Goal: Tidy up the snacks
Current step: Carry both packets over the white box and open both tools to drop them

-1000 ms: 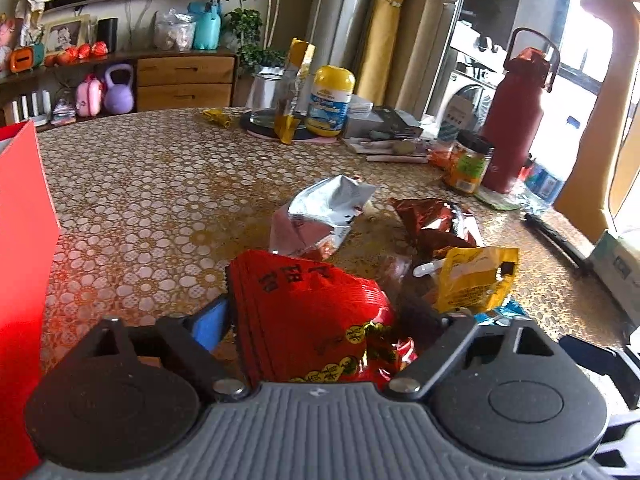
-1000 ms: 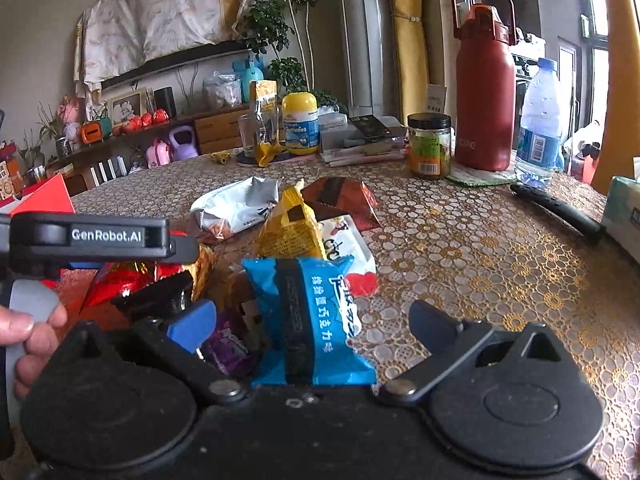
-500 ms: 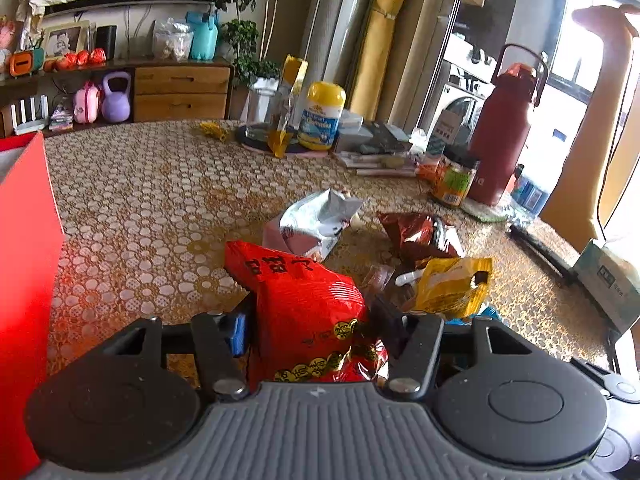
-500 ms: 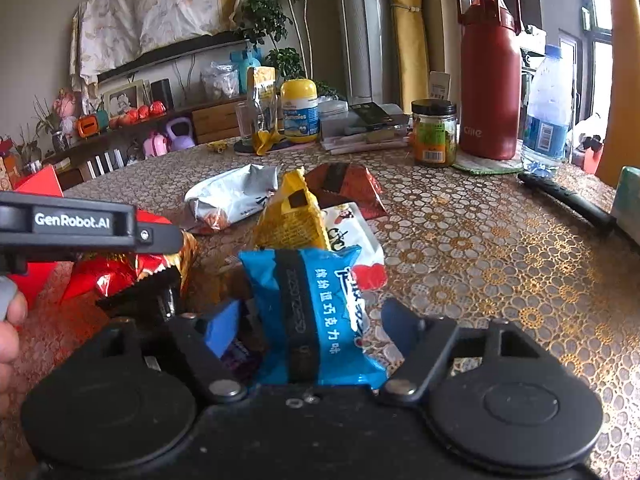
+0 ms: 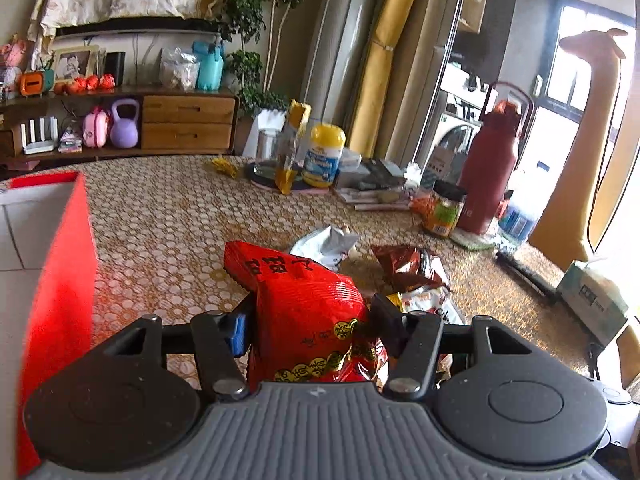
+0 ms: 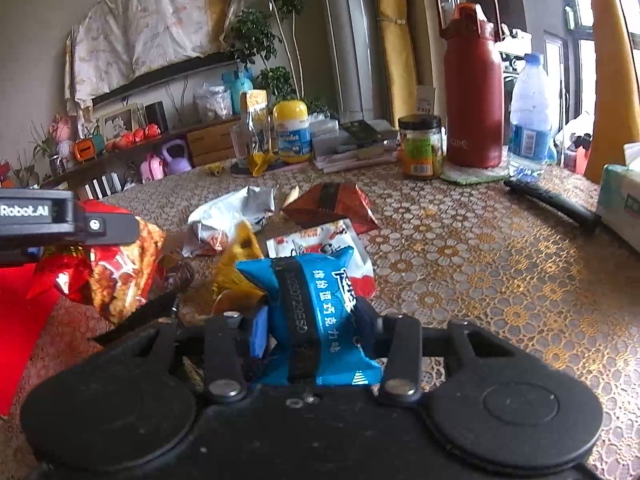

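Note:
My left gripper (image 5: 308, 326) is shut on a red snack bag (image 5: 304, 304) and holds it above the table; the same bag shows in the right wrist view (image 6: 108, 264) under the left gripper's body. My right gripper (image 6: 310, 330) is shut on a blue snack packet (image 6: 316, 312). A red box (image 5: 60, 280) stands at the left. On the table lie a silver bag (image 6: 228, 220), a brown bag (image 6: 332, 208), a yellow bag (image 6: 240, 264) and a white-red packet (image 6: 320, 244).
At the back of the patterned table (image 6: 460, 248) stand a red flask (image 6: 474, 104), a water bottle (image 6: 530, 116), a jar (image 6: 422, 148), a yellow-lidded tub (image 6: 292, 130) and books. A tissue box (image 6: 620, 200) and a black handle (image 6: 552, 204) lie at the right.
Both grippers have closed on their packets. The left one has lifted the red bag and moved back toward the red box; the right one has squeezed the blue packet and raised it slightly.

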